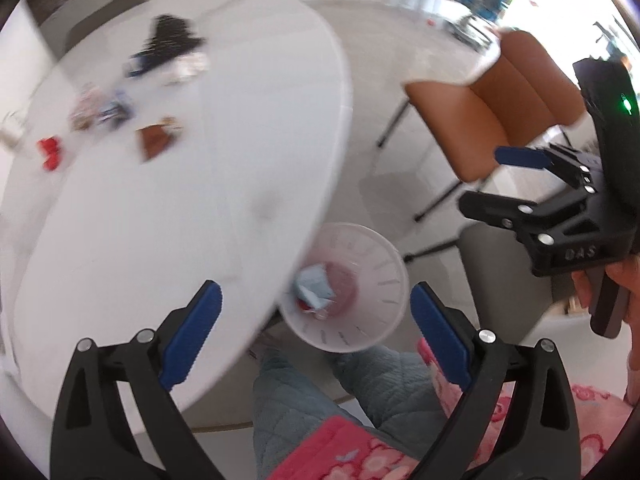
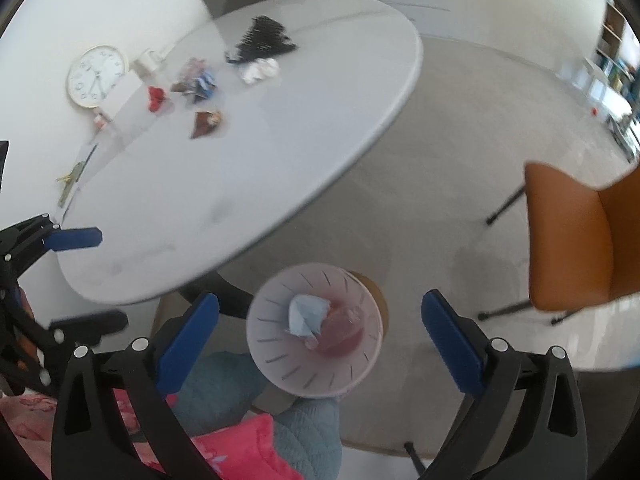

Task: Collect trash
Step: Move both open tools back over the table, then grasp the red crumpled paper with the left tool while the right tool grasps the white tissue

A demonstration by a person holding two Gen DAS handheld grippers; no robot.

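Both claws hang over the floor beside the round white surface (image 2: 248,128), pointing steeply down at a pale plastic waste bin (image 2: 280,344) that stands just off the surface's near edge, in front of the person's quilted blue-grey legs (image 2: 224,384). The left claw (image 1: 316,334) is released, its blue pads (image 1: 192,336) spread wide with nothing between them, one pad over the surface's edge and the other past the bin's rim. The right claw (image 2: 320,336) is likewise released and empty – the bin shows in the gap between its pads, well below them. Inside the bin lies a crumpled light-blue paper (image 2: 306,316) with a reddish scrap beside it. More trash sits far across the surface: a red wrapper (image 2: 157,98), a brown wrapper (image 2: 206,123), a crumpled white tissue (image 2: 260,70), a cluster of mixed wrappers (image 2: 196,80) and a black spiky thing (image 2: 264,38) – all somewhat blurred. A white clock (image 2: 97,76) leans at the far side. A tan chair (image 2: 576,248) stands on the floor to the right.
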